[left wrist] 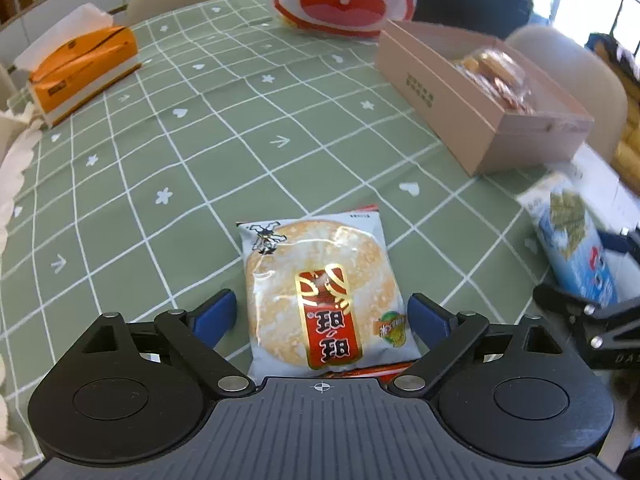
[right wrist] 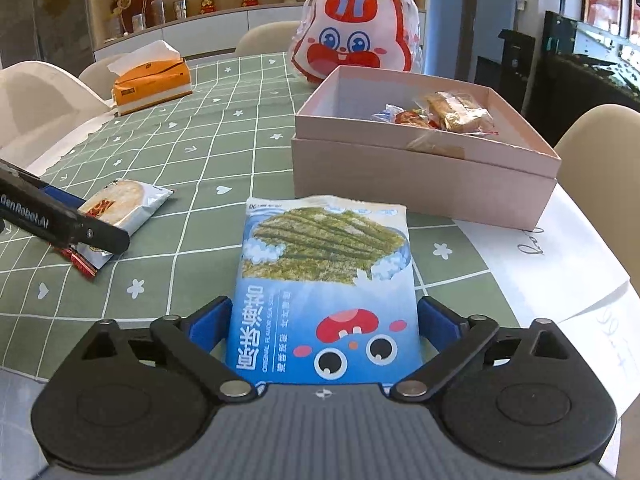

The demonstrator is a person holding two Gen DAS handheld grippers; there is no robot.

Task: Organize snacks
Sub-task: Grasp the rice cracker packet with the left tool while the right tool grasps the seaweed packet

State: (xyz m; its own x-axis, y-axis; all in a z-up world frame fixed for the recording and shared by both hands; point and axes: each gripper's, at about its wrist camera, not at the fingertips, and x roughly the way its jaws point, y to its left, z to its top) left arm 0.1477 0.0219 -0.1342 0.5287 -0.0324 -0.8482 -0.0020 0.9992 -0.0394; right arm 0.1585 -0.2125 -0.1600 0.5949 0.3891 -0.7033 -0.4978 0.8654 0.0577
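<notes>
A round rice cracker packet [left wrist: 320,292] lies flat on the green checked tablecloth [left wrist: 200,140]. My left gripper [left wrist: 320,316] is open around it, one blue pad on each side and a clear gap on the left. A blue seaweed snack packet [right wrist: 324,280] lies on the cloth between the blue pads of my right gripper [right wrist: 324,320], which stands open with narrow gaps on both sides. The pink box [right wrist: 420,176] just beyond holds several wrapped snacks [right wrist: 452,114]. In the right wrist view the cracker packet [right wrist: 124,204] shows at left under a left finger [right wrist: 92,234].
A large rabbit-face snack bag [right wrist: 356,40] stands behind the box. An orange tissue box [right wrist: 152,84] sits at the far left of the table. A white paper sheet [right wrist: 560,264] lies at the table's right edge. Beige chairs [right wrist: 264,36] surround the table.
</notes>
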